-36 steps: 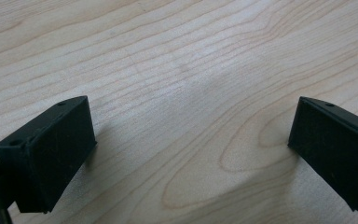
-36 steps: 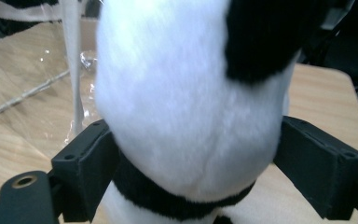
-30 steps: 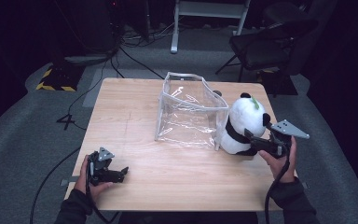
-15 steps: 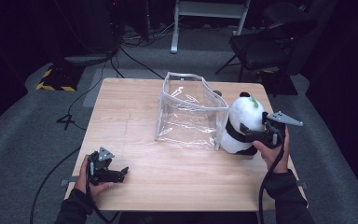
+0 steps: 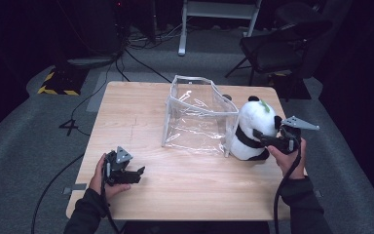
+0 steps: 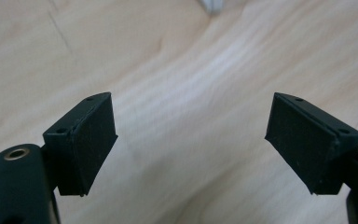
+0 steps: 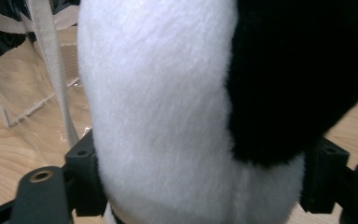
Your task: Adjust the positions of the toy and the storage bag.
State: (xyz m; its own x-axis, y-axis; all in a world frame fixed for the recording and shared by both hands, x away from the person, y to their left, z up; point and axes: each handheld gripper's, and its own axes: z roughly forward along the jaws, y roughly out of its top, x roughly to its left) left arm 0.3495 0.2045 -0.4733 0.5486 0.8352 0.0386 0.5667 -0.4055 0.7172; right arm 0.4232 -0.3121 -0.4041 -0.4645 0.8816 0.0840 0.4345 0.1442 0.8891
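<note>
Your right gripper (image 5: 265,140) has just been closing; its jaws now clasp the plush panda (image 5: 251,127), which stands at 3 o'clock of the clear bag (image 5: 198,116), touching it. Your left gripper (image 5: 135,174), jaws also narrowing, holds nothing above the table (image 5: 141,112).

A light wooden bench (image 5: 141,117) stands on grey carpet (image 5: 24,146) in a dim room. Behind it, a dark folding chair (image 5: 277,46) sits at the right and the white legs of a stand (image 5: 219,12) rise at centre. Black cables (image 5: 141,58) snake across the floor towards a low dark unit, possibly equipment, beside a yellow-and-black striped mat (image 5: 56,87). Grey tape (image 5: 71,126) marks the carpet to the bench's left.
</note>
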